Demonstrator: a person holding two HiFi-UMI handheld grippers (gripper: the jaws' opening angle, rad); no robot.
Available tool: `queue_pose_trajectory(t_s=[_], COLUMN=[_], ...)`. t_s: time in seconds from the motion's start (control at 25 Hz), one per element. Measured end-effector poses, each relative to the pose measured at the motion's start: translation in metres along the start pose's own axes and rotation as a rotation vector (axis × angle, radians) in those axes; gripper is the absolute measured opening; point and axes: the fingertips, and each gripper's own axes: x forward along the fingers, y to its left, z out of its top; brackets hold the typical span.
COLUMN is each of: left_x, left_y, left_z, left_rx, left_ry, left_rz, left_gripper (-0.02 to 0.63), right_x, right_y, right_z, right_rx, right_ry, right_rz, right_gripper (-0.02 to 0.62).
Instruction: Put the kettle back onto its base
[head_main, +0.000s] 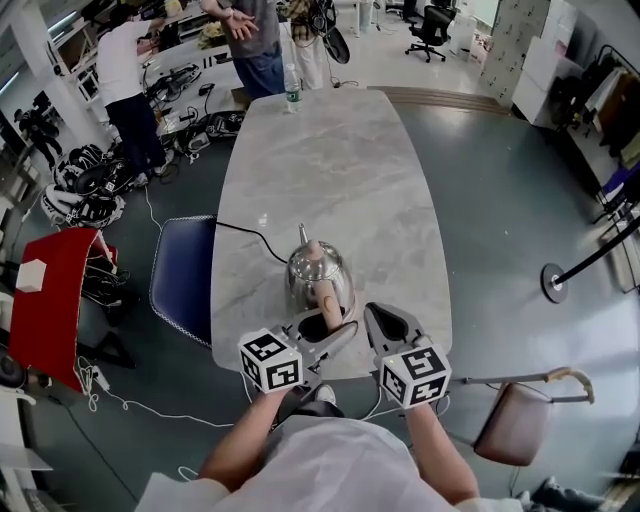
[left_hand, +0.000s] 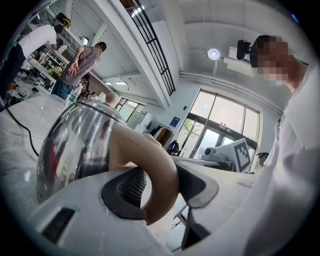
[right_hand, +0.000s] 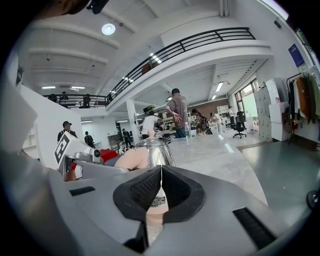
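A shiny steel kettle (head_main: 318, 276) with a tan handle (head_main: 329, 304) stands low over the near end of the marble table (head_main: 330, 170). A black cord (head_main: 245, 234) runs across the table to its underside, and the base is hidden below the body. My left gripper (head_main: 336, 326) is shut on the handle (left_hand: 150, 165), with a pad against each side (left_hand: 125, 187). My right gripper (head_main: 386, 318) sits just right of the handle with its jaws shut and nothing between them (right_hand: 161, 187). In the right gripper view the kettle (right_hand: 152, 150) shows right ahead.
A blue chair (head_main: 183, 270) stands at the table's left side and a brown chair (head_main: 520, 420) at the near right. A water bottle (head_main: 291, 88) stands at the far end, where people (head_main: 250, 40) are standing. A red cart (head_main: 55, 300) stands at the left.
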Motion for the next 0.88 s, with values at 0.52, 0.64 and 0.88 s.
queue_pose_trajectory(t_s=[0.52,0.64,0.88], left_x=[0.006,0.001,-0.003], left_y=[-0.004,-0.003,-0.004], left_z=[-0.017,-0.02,-0.027], left_rx=[0.057,0.065,0.086], left_ry=[0.036,0.039,0.065], left_rz=[0.029,0.04,0.069], left_gripper=[0.181,0.179,0.178], right_x=[-0.008,-0.009,-0.012], right_y=[0.002,0.002,0.006], right_z=[-0.003,-0.005,-0.005], right_rx=[-0.005,-0.001,-0.005], right_ry=[0.009,0.011,0.008], right_rz=[0.016,0.016,0.025], right_gripper=[0.006,0.006,0.006])
